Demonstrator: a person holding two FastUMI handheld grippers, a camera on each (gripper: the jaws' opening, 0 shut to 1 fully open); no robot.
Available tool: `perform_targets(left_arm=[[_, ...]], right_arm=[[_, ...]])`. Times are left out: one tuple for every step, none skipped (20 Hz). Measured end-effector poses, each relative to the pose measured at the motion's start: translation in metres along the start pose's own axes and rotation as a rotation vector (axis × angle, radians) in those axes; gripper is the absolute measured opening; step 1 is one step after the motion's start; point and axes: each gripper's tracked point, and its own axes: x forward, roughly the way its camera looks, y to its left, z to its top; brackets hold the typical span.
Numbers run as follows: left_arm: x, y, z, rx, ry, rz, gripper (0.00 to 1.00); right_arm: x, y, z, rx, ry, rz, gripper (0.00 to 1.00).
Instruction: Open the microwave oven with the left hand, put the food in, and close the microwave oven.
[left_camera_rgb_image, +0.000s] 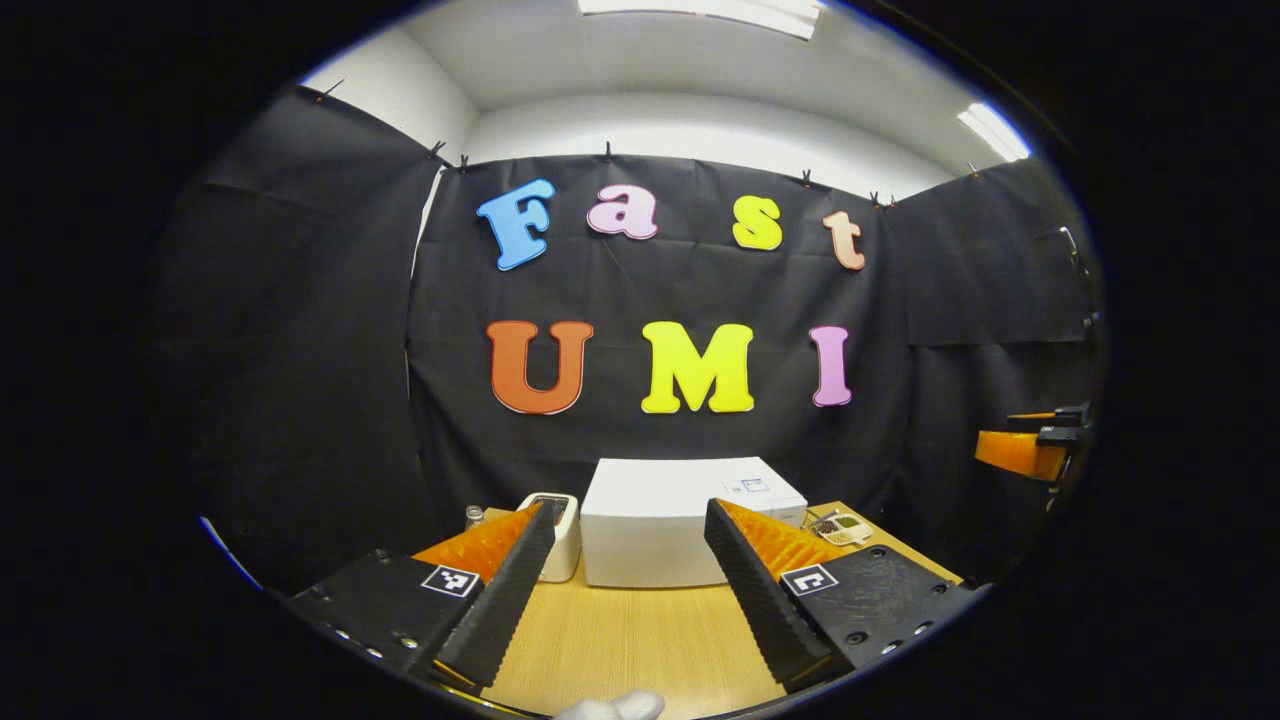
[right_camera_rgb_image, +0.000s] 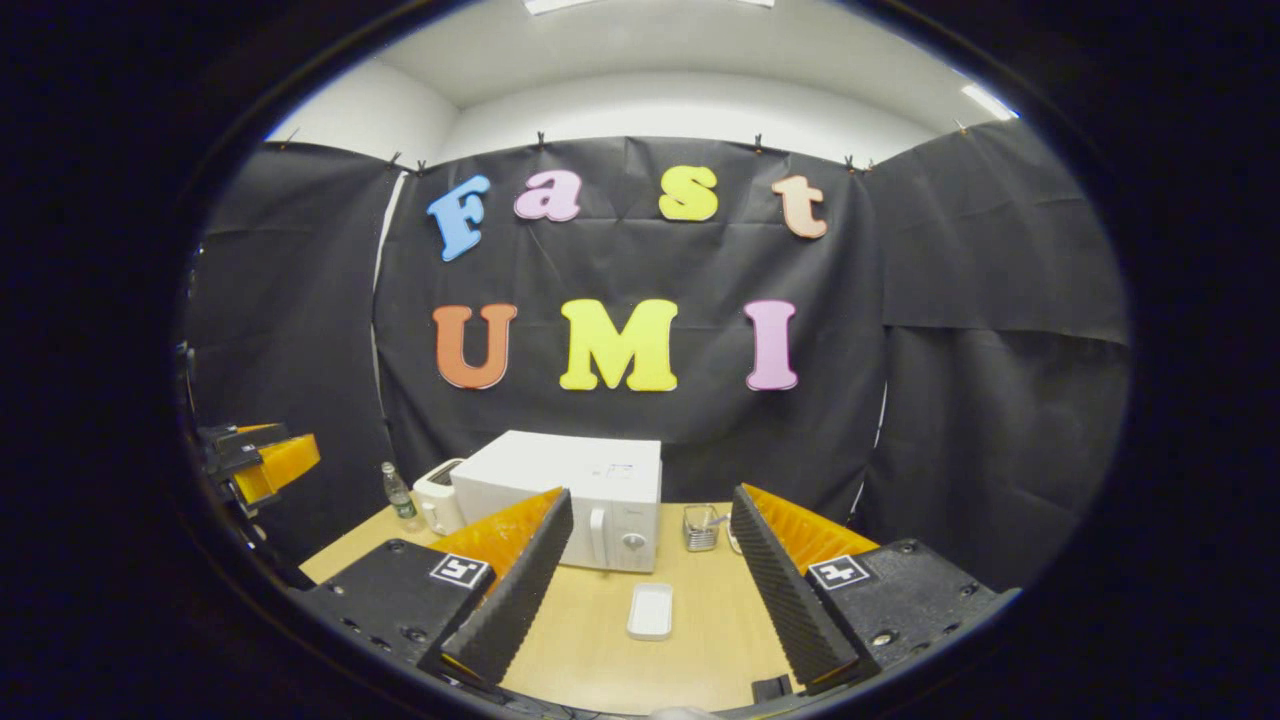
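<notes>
A white microwave (right_camera_rgb_image: 560, 485) stands at the back of the wooden table (right_camera_rgb_image: 590, 650), its door shut, with a handle (right_camera_rgb_image: 598, 535) and a knob (right_camera_rgb_image: 632, 541) at the front's right side. A small white rectangular dish (right_camera_rgb_image: 651, 610) lies on the table in front of it. My right gripper (right_camera_rgb_image: 647, 500) is open and empty, well short of the dish. In the left gripper view the microwave (left_camera_rgb_image: 660, 530) sits straight ahead; my left gripper (left_camera_rgb_image: 628, 510) is open, empty and apart from it. A small tray with food (left_camera_rgb_image: 843, 527) lies right of the microwave.
A white toaster (right_camera_rgb_image: 438, 500) and a small bottle (right_camera_rgb_image: 399, 495) stand left of the microwave, and a wire holder (right_camera_rgb_image: 701, 527) stands to its right. The other gripper shows far off at each view's edge (left_camera_rgb_image: 1030, 445) (right_camera_rgb_image: 255, 455). A gloved fingertip (left_camera_rgb_image: 615, 706) pokes in below.
</notes>
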Motion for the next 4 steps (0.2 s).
perform_targets(left_arm=[[0.0001, -0.0003, 0.0002, -0.002, 0.006, 0.003, 0.94], [0.0004, -0.0008, 0.0005, -0.002, 0.010, 0.001, 0.94], [-0.0003, -0.0029, 0.0013, -0.001, 0.014, -0.001, 0.93], [-0.0002, -0.0039, 0.0019, 0.001, 0.012, -0.004, 0.93]], right_arm=[[0.0006, -0.0002, 0.0005, 0.003, -0.001, 0.000, 1.00], [0.0011, 0.0015, 0.0001, 0.006, 0.000, 0.003, 1.00], [0.0019, 0.0016, 0.0008, 0.006, 0.000, 0.004, 1.00], [0.0017, 0.0011, 0.0012, 0.006, 0.001, 0.003, 1.00]])
